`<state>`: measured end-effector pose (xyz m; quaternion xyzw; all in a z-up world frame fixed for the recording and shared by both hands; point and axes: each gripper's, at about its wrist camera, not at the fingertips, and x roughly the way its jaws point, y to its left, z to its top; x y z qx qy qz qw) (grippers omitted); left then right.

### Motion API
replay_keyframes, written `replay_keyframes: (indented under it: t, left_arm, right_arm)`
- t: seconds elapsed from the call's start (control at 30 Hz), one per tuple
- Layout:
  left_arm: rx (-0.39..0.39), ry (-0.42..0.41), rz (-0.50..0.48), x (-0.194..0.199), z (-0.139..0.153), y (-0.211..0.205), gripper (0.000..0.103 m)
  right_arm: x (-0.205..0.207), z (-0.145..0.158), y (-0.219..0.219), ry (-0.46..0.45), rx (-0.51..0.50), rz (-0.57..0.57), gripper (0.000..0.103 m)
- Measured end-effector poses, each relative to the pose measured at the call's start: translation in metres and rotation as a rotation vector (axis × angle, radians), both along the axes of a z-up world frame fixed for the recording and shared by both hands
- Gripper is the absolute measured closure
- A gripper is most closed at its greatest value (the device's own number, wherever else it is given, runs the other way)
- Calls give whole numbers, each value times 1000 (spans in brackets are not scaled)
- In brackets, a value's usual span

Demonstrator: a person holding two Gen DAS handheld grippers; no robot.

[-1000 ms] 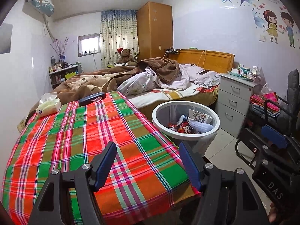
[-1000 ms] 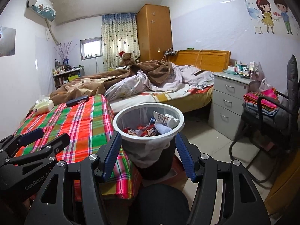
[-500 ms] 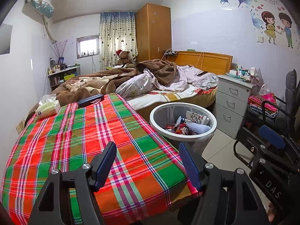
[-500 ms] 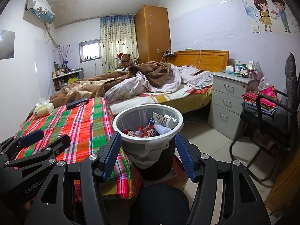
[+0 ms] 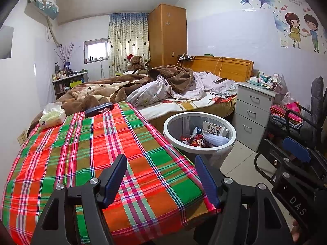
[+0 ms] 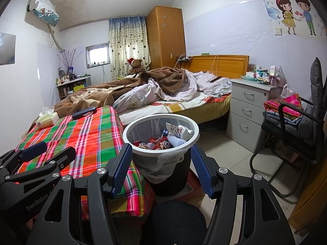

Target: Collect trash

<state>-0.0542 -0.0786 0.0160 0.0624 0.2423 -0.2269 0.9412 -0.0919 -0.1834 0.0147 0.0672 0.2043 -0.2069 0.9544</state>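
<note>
Both views have drifted a bit since the earlier frames: the room sits slightly lower and closer in frame, and the bin looks a touch nearer the right gripper; nothing on the table has shifted.

Left gripper hangs over the near edge of the plaid tablecloth, jaws wide apart, holding nothing. Right gripper is also spread wide & empty, its blue pads framing the bin from the near side w/o touching it.

Trash is already in the bin: red printed wrappers, a white ribbed cup and a patterned paper piece lie on the liner. I see no loose trash on the cloth (only a tissue pack and a dark case at the far end, prob. not trash).

Bin stands on the floor just beside the table's right edge, straight ahead of and below the right gripper; from the left it lies ahead and to the right. So the right hand is nearer for anything to do w/ the bin or its liner, I'd judge.
</note>
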Motion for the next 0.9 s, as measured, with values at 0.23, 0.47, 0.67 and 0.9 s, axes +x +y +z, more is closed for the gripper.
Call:
replay_keyframes:
  t: [0.23,0.47,0.67,0.9]
  left_arm:
    - [0,-1,-1,0,0,-1,34]
    - [3,-4,-7,-2,0,-2,34]
    - [3,-6,-7,-3,1,-4,34]
    - [3,-5,-7,-4,1,-5,34]
  right_arm:
    - [-1,1,1,-1,1,-1,42]
    - [0,1,1,-4,1,-1,42]
    - [0,2,1,-6,2,1,42]
    - [0,2,1,-5,2,0,42]
